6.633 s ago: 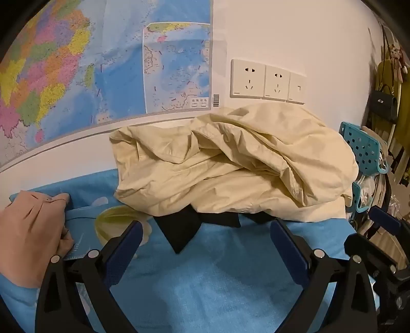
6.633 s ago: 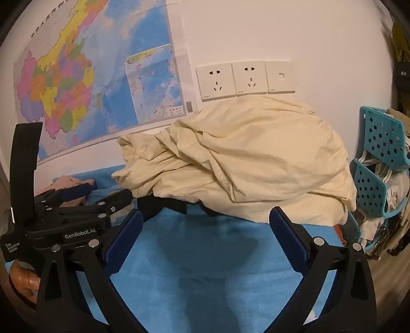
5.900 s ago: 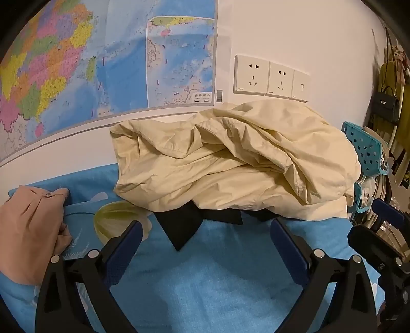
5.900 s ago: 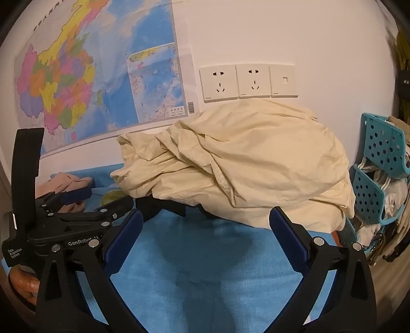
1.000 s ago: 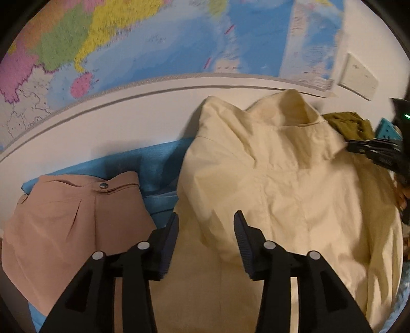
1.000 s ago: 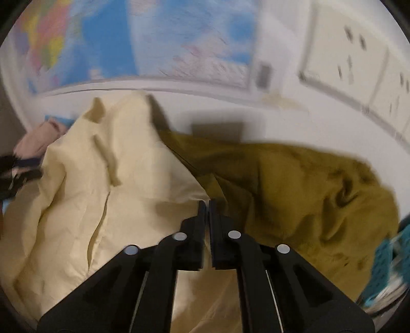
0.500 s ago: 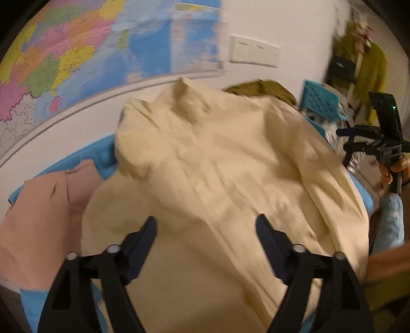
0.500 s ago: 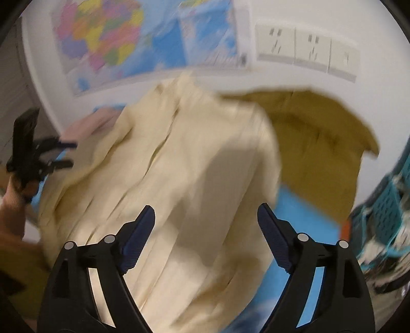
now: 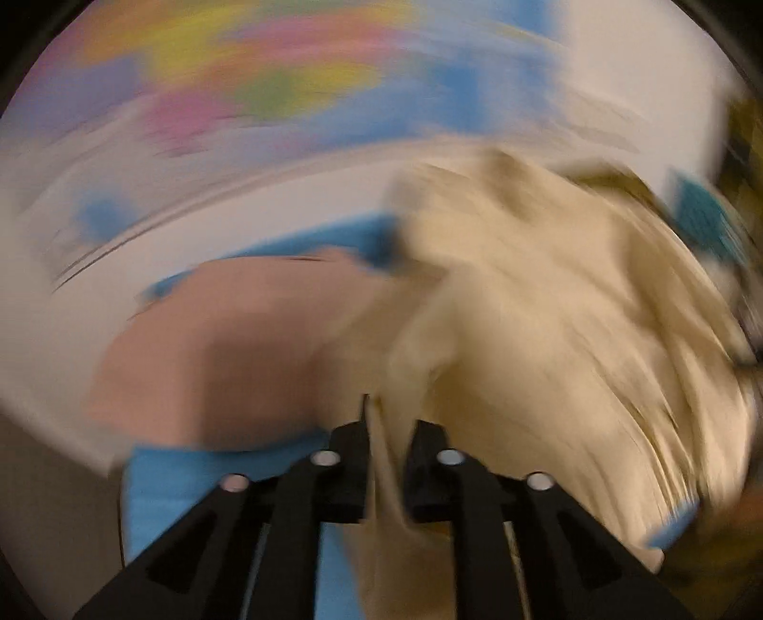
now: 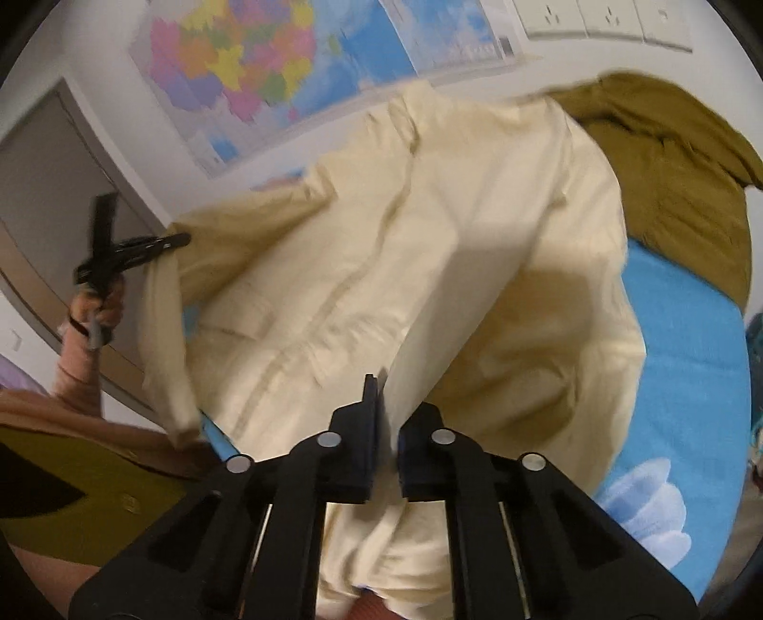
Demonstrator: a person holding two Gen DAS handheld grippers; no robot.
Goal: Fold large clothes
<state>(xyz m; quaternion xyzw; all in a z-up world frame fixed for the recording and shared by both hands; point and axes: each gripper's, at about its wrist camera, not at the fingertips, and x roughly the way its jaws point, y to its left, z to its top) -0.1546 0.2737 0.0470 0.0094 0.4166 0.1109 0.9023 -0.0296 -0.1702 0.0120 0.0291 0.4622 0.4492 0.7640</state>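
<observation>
On the blue bed (image 10: 686,334), cream coat (image 10: 381,238) pinched in right claw (image 10: 384,419).

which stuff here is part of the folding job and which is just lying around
In the job: cream jacket; left gripper and right gripper, each shut on its cloth.

Lying about: olive garment; pink garment; wall map; sockets; blue bedsheet.

A colourful wall map (image 10: 267,62) hangs on the white wall, a row of white sockets (image 10: 605,21) just to its right. Below, a blue bedsheet (image 10: 677,362) with a pale flower print covers the bed. A pink garment (image 9: 229,353), blurred in the left wrist view, lies on the sheet near the wall. A teal perforated basket (image 9: 706,214) shows at the far right edge.
</observation>
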